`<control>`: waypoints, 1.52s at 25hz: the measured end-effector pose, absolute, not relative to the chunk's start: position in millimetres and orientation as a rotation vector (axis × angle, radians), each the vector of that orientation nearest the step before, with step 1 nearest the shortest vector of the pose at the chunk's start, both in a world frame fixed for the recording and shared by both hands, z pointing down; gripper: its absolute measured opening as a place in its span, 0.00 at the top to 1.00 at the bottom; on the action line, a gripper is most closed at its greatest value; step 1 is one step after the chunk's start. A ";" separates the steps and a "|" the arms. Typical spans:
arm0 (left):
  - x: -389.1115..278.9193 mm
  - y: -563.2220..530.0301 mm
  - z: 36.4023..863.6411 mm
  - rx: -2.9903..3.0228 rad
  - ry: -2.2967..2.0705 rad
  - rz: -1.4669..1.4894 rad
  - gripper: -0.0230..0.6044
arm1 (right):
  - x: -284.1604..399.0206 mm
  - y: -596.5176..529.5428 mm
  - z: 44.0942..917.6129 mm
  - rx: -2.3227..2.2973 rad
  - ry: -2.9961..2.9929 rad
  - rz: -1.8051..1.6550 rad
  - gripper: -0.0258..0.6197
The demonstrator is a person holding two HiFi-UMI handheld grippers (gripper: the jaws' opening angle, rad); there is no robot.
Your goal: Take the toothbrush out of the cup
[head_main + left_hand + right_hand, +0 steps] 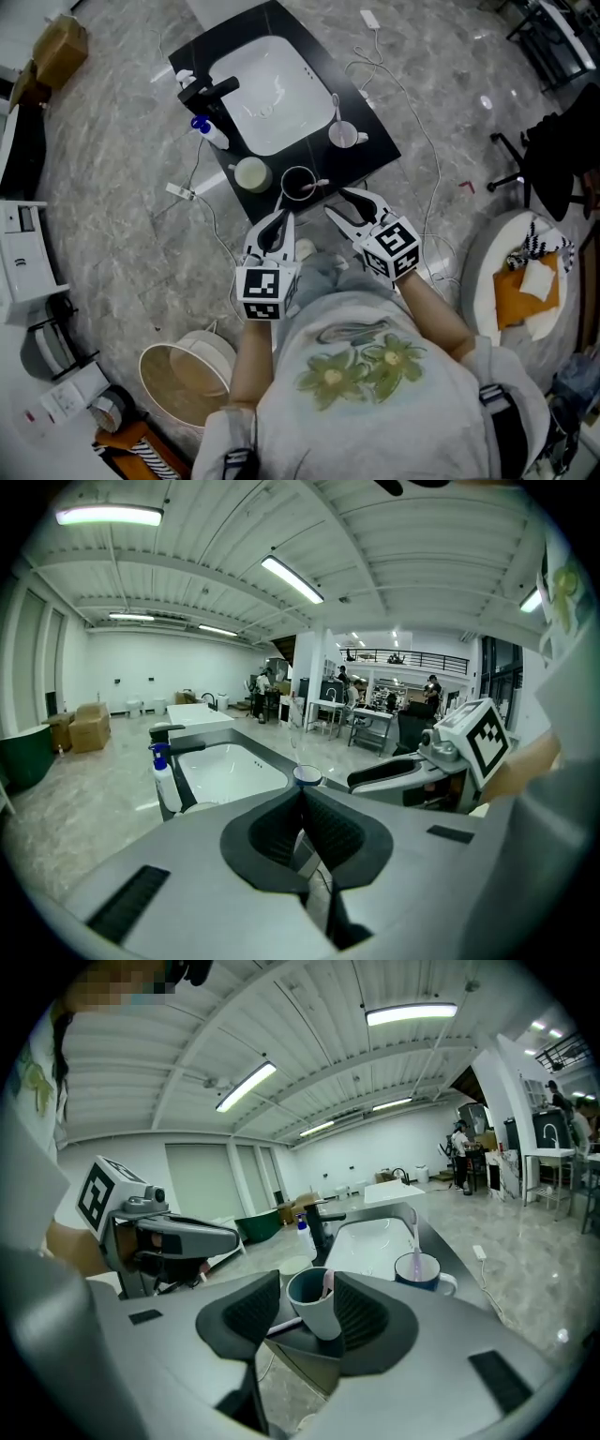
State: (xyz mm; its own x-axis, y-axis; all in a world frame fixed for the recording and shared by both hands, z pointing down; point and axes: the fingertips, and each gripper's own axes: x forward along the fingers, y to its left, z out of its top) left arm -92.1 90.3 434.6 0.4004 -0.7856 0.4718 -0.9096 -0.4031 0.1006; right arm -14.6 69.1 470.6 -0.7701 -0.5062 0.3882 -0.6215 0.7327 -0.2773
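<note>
A dark grey-teal cup point(298, 184) stands at the near edge of the black counter point(375, 141), with a pink toothbrush point(320, 183) leaning in it. My right gripper point(345, 204) is open just beside the cup. In the right gripper view the cup point(315, 1309) sits between the spread jaws of the right gripper point(307, 1283), the pads clear of its wall, and the toothbrush point(327, 1284) rests against the rim. My left gripper point(281, 220) is shut and empty, a little nearer than the cup and to its left. Its jaws meet in the left gripper view point(302, 791).
A white sink point(272, 94) with a black faucet point(208, 92) fills the counter. A soap bottle point(211, 134) and a pale round cup point(251, 174) stand left of it. A blue cup point(419, 1271) holding a lilac toothbrush stands right. Cables and a bin point(187, 375) lie on the floor.
</note>
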 end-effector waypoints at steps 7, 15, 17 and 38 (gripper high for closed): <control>-104.8 71.2 445.3 2.329 -1.411 0.517 0.93 | -25.9 43.6 496.2 0.935 -2.660 0.618 0.71; -112.7 60.0 463.3 2.343 -1.344 0.544 0.93 | -40.2 26.4 523.1 0.984 -2.617 0.701 0.71; -116.9 60.2 468.0 2.348 -1.334 0.550 0.93 | -43.7 24.4 524.7 1.004 -2.613 0.704 0.71; -134.9 55.1 477.3 2.356 -1.311 0.517 0.93 | -59.8 22.0 460.9 1.021 -2.737 0.520 0.82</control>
